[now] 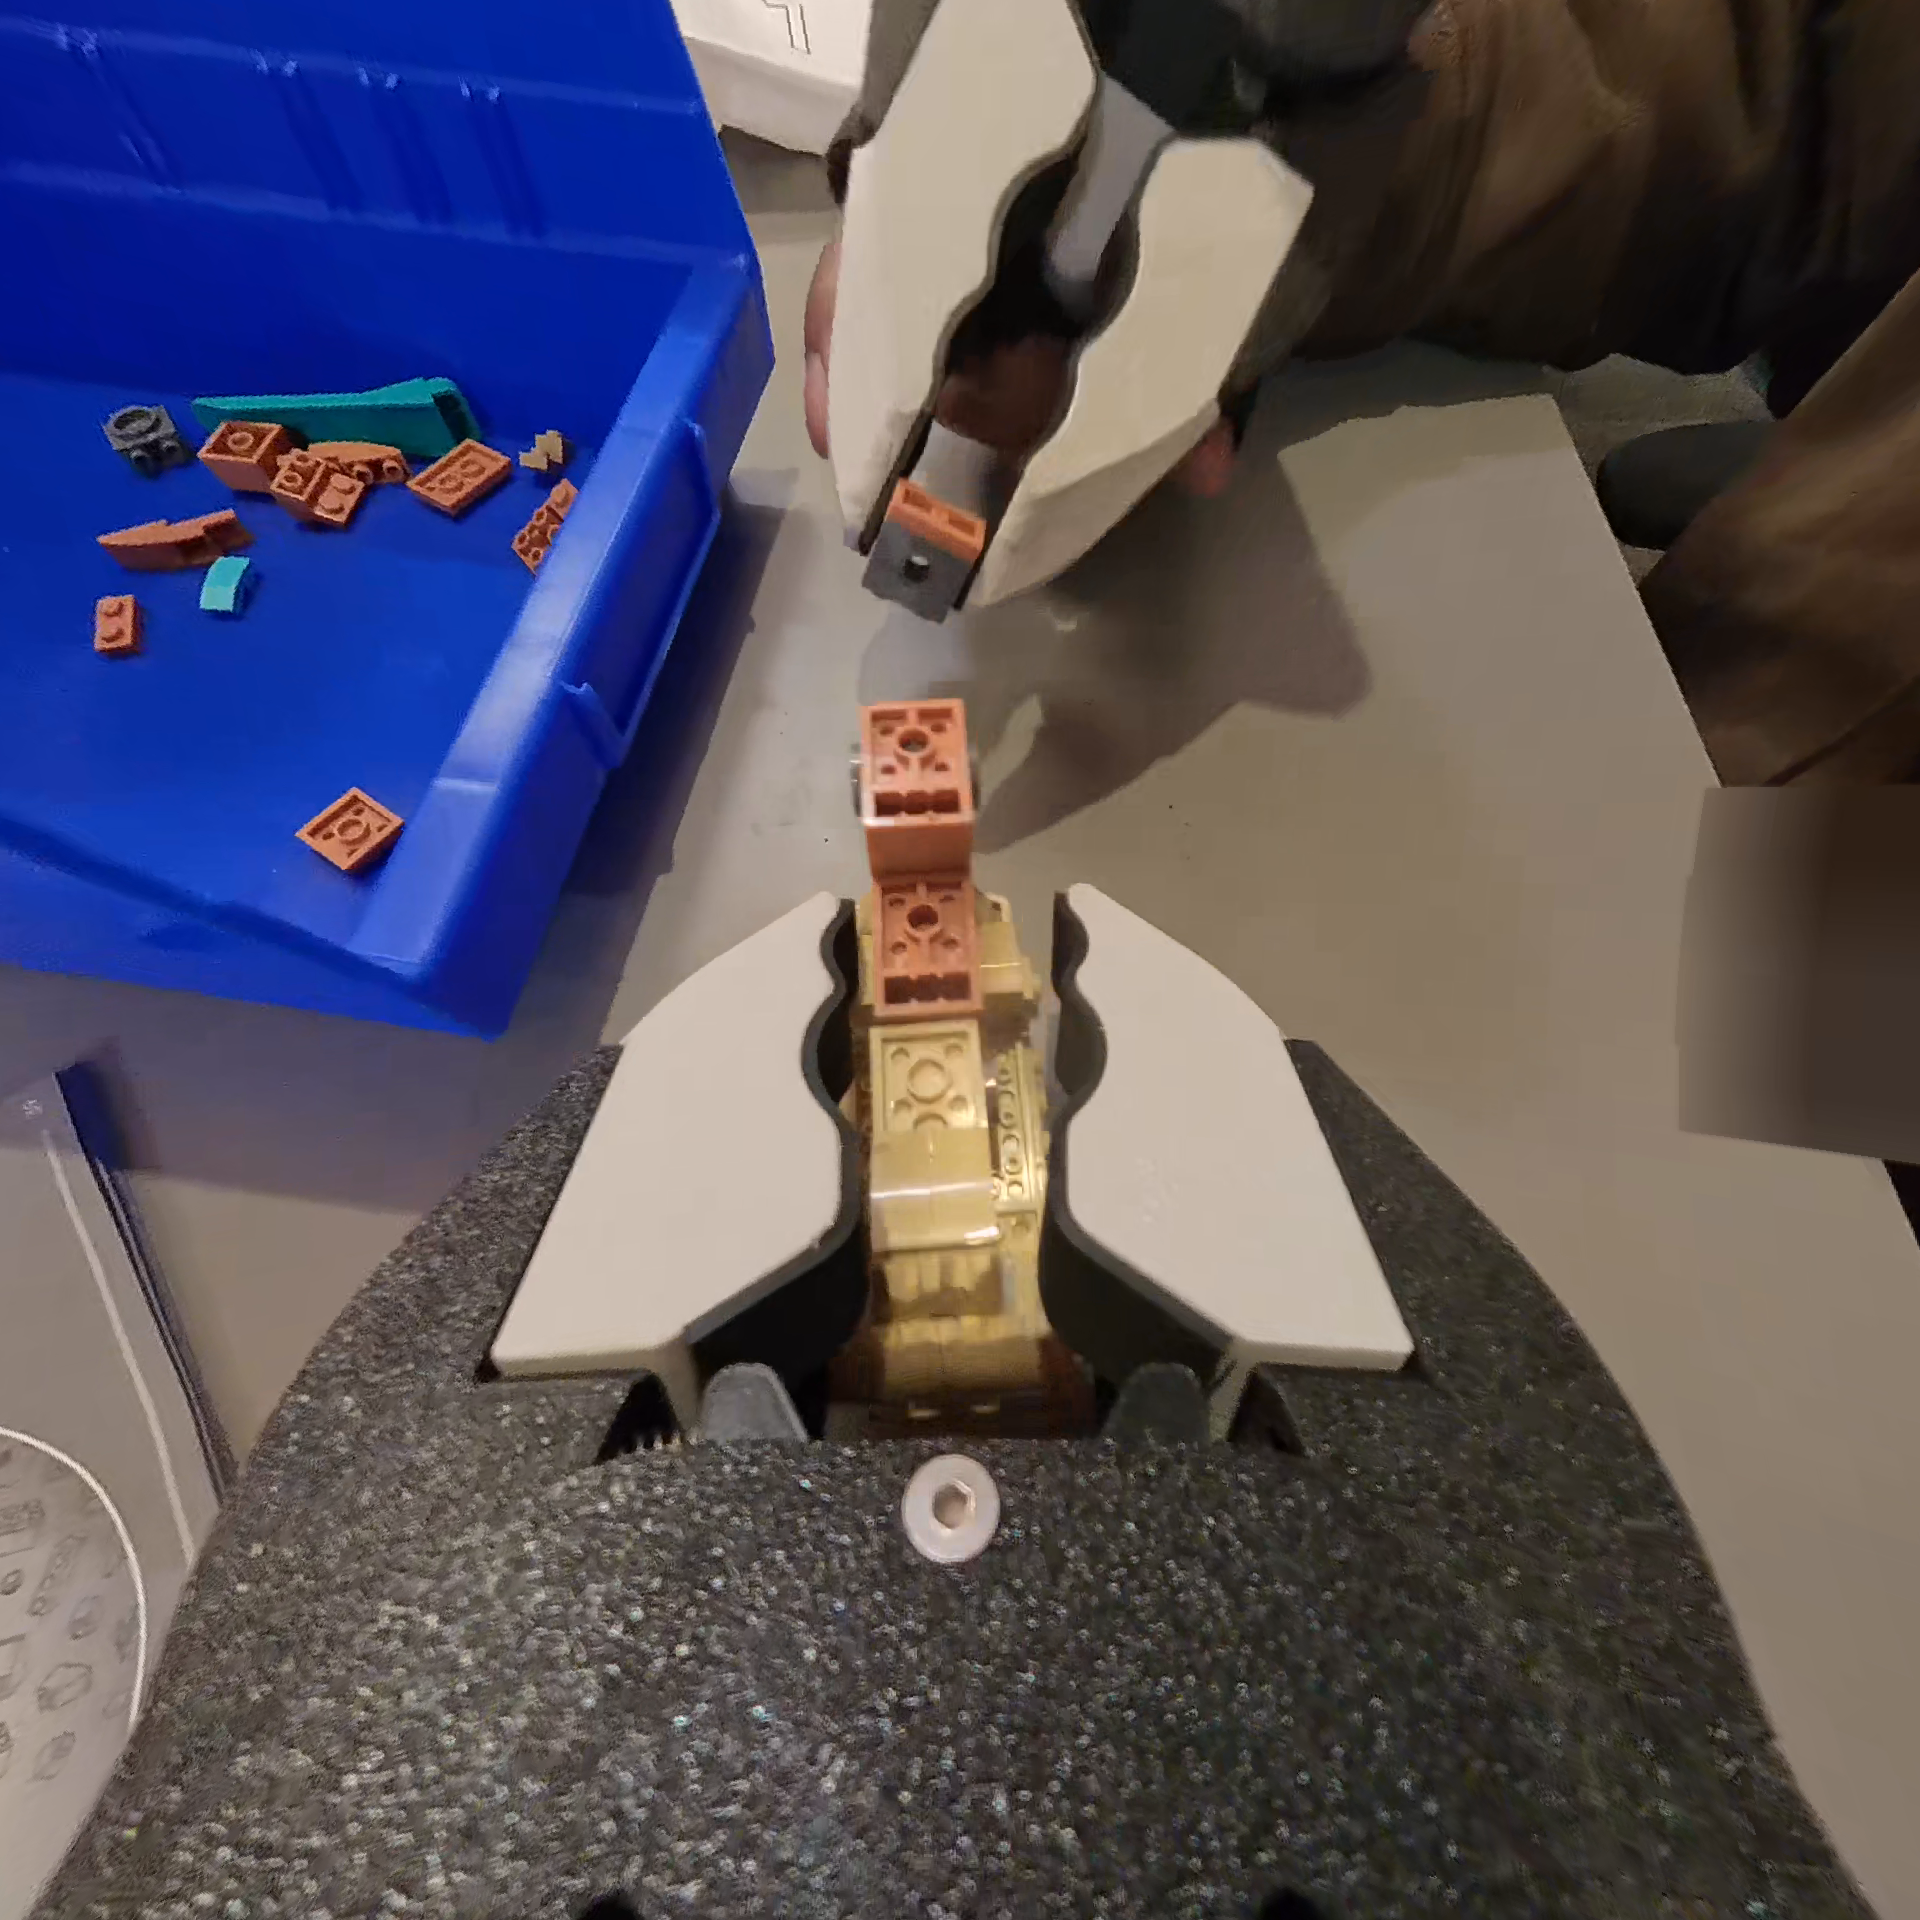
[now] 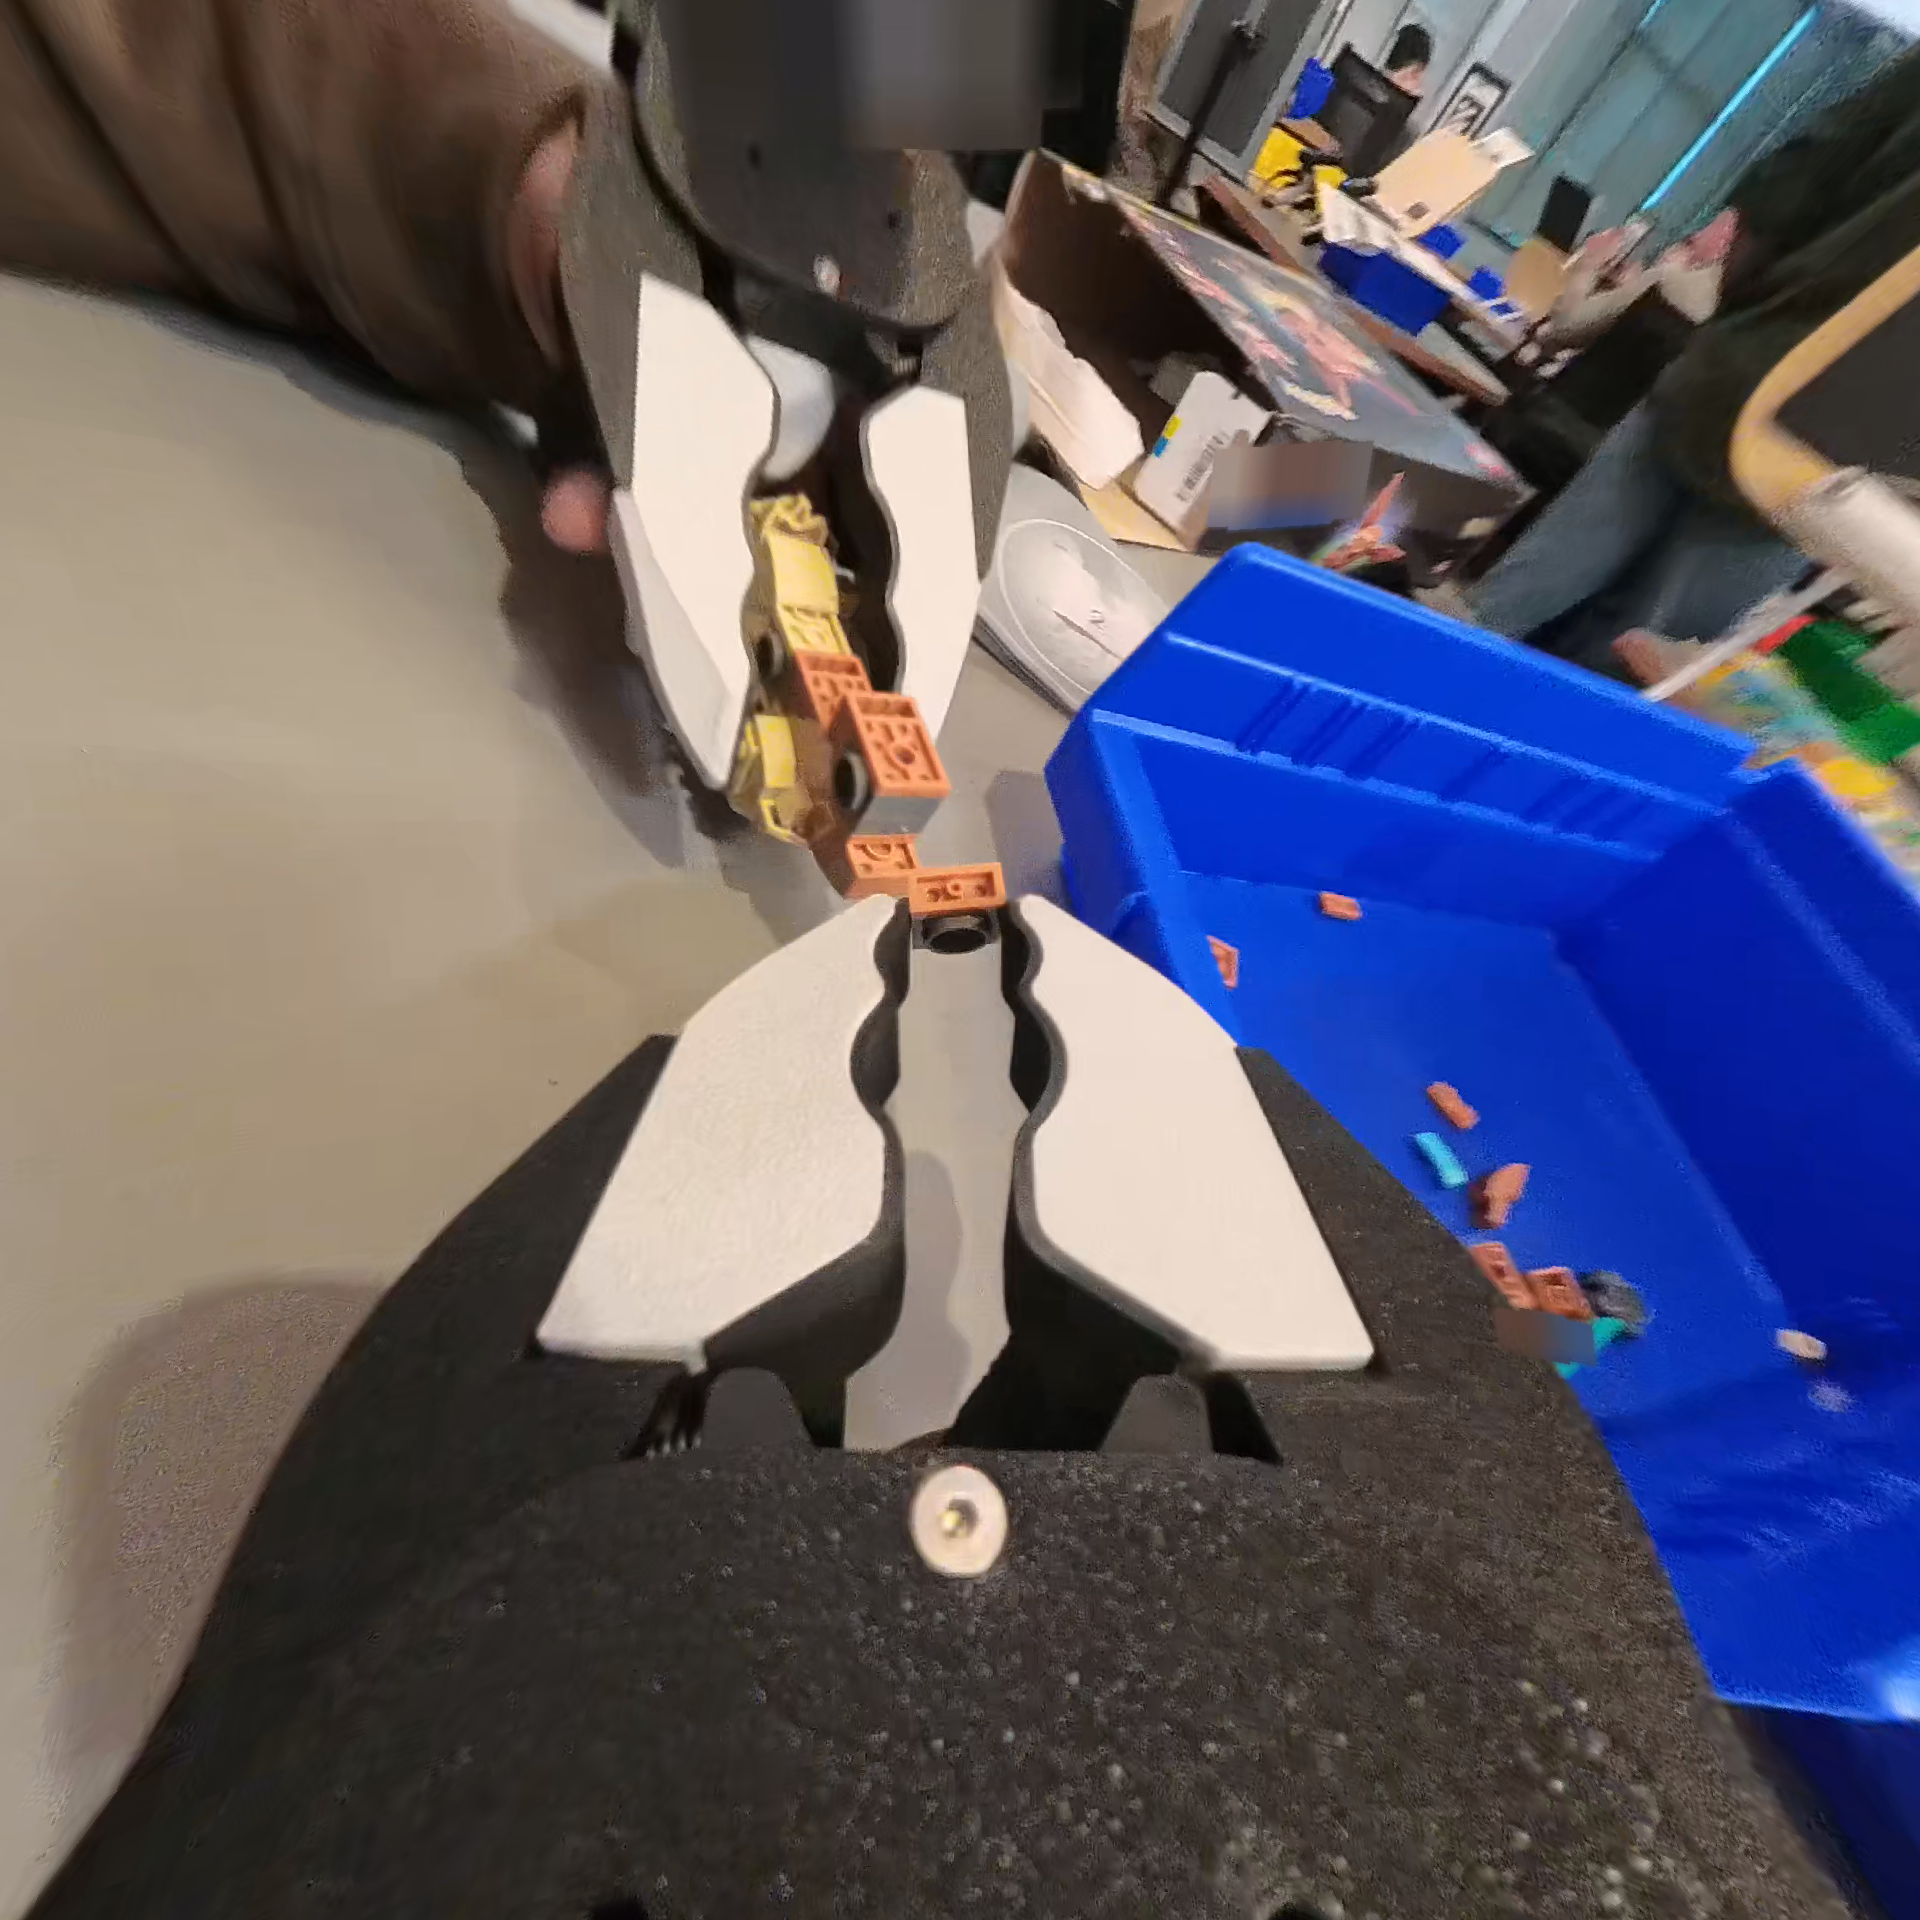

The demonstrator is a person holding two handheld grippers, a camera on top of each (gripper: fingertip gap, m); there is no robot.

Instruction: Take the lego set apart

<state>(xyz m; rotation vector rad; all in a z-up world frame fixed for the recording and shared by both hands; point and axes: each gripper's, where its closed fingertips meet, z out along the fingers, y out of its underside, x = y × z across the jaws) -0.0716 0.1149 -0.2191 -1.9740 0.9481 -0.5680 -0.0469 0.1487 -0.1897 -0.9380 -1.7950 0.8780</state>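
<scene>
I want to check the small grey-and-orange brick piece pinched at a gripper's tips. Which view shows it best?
The left wrist view: the piece faces the camera between the right gripper's fingertips, grey block under an orange plate. The right wrist view shows only its orange edge and dark round underside at its own tips.

The left wrist view sits just behind its own light grey, wavy-edged fingers (image 1: 727, 1122) on a black speckled foam body, looking steeply down and forward at the grey matte tabletop (image 1: 1403, 935), very close. The right wrist view rides the same way behind its own fingers (image 2: 769, 1132) but looks lower and flatter, taking in a cluttered room beyond the table. The two cameras face one another: each shows the other gripper (image 1: 925, 561) (image 2: 831, 748) head-on near the frame's upper middle. Both share the tabletop and the blue plastic bin (image 1: 644, 582) (image 2: 1351, 665), left in one, right in the other
</scene>
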